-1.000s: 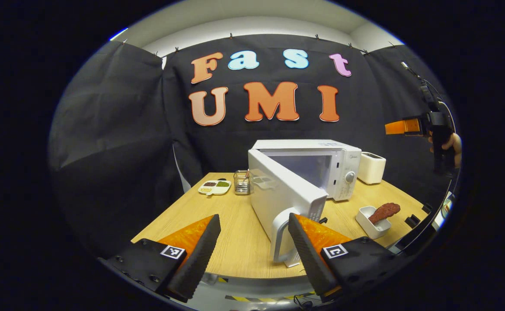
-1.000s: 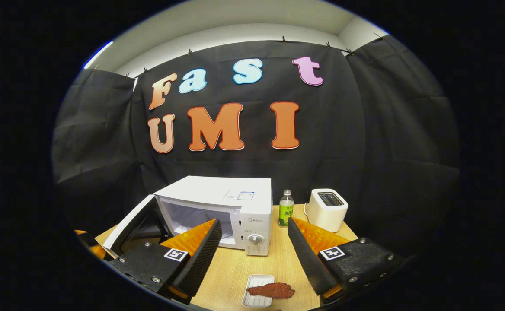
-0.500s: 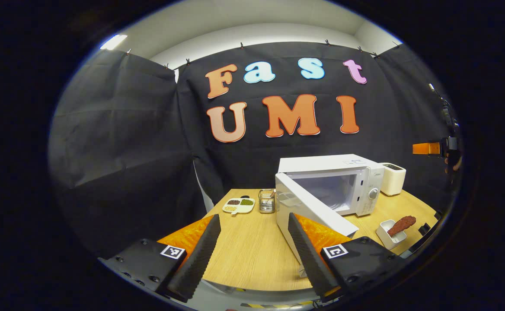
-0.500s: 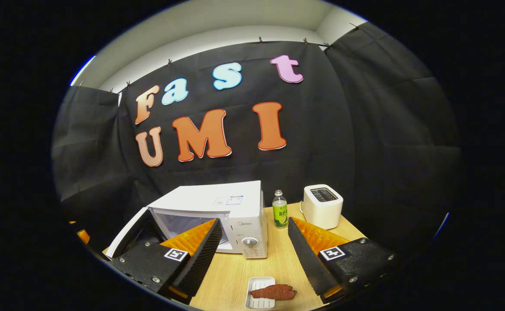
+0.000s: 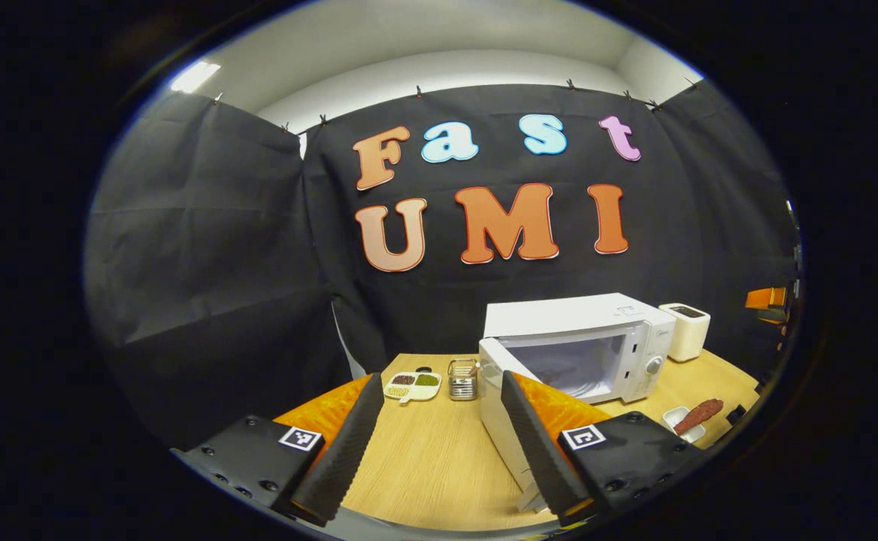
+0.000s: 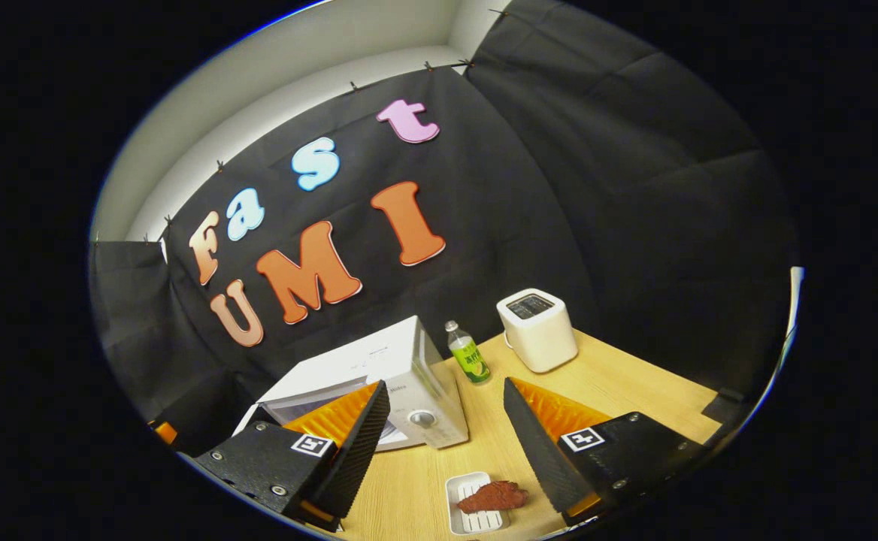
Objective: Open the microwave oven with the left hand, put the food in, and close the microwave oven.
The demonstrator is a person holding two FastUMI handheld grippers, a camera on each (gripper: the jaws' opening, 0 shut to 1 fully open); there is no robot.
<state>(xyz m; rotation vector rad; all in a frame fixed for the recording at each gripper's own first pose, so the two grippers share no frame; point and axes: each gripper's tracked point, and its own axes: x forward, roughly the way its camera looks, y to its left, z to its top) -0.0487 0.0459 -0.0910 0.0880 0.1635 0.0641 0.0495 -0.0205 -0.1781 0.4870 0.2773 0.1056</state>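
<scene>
The white microwave (image 5: 574, 338) stands on the wooden table (image 5: 424, 458) with its door (image 5: 493, 409) swung open toward me. My left gripper (image 5: 439, 443) is open and holds nothing, back from the table's near edge, its right finger overlapping the door. A brown piece of food (image 6: 493, 497) lies on a small white tray (image 6: 463, 487) in front of the microwave (image 6: 379, 372). Above that tray my right gripper (image 6: 443, 451) is open and tilted, with nothing between its fingers. The food (image 5: 698, 412) also appears at the table's right corner.
A white toaster (image 6: 537, 329) and a green-labelled bottle (image 6: 467, 353) stand right of the microwave. A divided condiment dish (image 5: 413, 385) and a glass holder (image 5: 463, 378) sit to its left. Black cloth walls enclose the table.
My left gripper has drawn back from the door handle, leaving the door open. The right gripper has rolled to one side and lowered a little toward the food tray.
</scene>
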